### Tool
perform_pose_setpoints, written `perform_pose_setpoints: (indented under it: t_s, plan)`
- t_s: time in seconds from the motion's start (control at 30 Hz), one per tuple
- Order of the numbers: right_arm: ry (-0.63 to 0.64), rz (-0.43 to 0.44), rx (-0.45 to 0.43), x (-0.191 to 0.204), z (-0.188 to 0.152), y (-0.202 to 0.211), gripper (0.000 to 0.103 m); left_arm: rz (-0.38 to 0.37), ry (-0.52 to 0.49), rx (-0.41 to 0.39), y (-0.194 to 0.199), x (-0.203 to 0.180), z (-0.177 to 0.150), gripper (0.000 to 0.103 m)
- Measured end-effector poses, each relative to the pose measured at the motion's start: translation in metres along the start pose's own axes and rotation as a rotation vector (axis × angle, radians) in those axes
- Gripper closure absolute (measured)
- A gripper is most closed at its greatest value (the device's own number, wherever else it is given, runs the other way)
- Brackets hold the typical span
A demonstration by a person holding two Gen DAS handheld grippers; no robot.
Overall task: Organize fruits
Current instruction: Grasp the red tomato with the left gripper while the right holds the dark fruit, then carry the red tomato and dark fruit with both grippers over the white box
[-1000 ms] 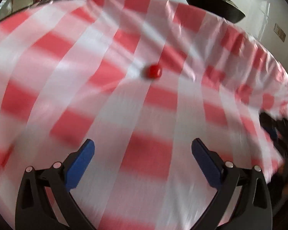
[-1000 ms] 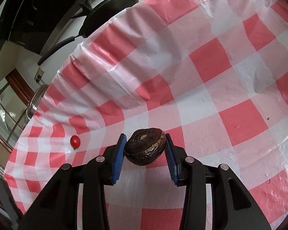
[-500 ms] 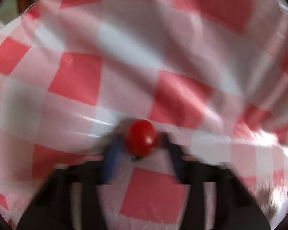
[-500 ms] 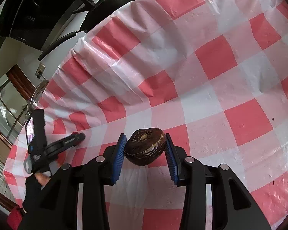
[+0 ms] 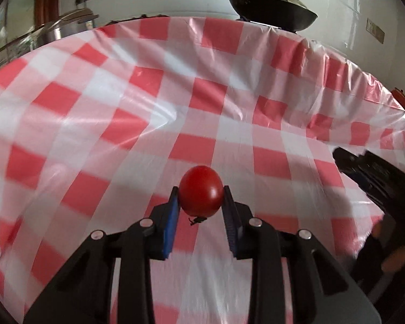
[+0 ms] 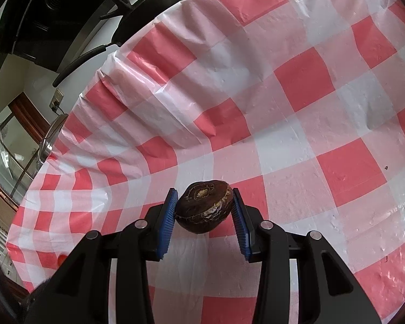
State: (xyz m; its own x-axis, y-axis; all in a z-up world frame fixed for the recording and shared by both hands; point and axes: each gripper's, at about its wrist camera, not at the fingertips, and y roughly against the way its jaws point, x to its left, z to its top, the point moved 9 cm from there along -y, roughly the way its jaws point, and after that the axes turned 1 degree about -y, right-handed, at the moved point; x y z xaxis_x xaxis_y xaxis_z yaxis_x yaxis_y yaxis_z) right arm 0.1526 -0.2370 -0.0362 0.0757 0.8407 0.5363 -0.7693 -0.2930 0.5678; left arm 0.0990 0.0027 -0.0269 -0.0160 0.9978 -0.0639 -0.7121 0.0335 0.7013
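Observation:
My left gripper [image 5: 201, 202] is shut on a small red cherry tomato [image 5: 201, 193] and holds it above the red-and-white checked tablecloth [image 5: 108, 108]. My right gripper [image 6: 203, 210] is shut on a dark brown, wrinkled round fruit [image 6: 203, 206] and holds it above the same cloth [image 6: 297, 86]. The right gripper's black body also shows at the right edge of the left wrist view [image 5: 378, 178].
A black frying pan [image 5: 272, 5] stands behind the table's far edge; it also shows in the right wrist view [image 6: 154, 5]. A steel pot lid [image 5: 64, 24] sits at the far left. The cloth's edge is wrinkled along the back.
My left gripper went from open and away from the tomato to shut on it, and has lifted it off the cloth. My right gripper has kept the brown fruit, nearly still.

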Motion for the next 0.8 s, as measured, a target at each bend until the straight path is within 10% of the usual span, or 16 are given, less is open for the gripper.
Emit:
perform_pose_setpoints:
  t_s: [0.43, 0.8]
  plan:
    - [0.059, -0.015, 0.022, 0.009, -0.011, 0.01, 0.063, 0.085, 0.069, 0.049, 0.093, 0.04, -0.1, 0.072]
    - [0.21, 0.059, 0.166, 0.073, -0.133, 0.088, 0.063, 0.137, 0.129, 0.072, 0.146, 0.103, -0.17, 0.072]
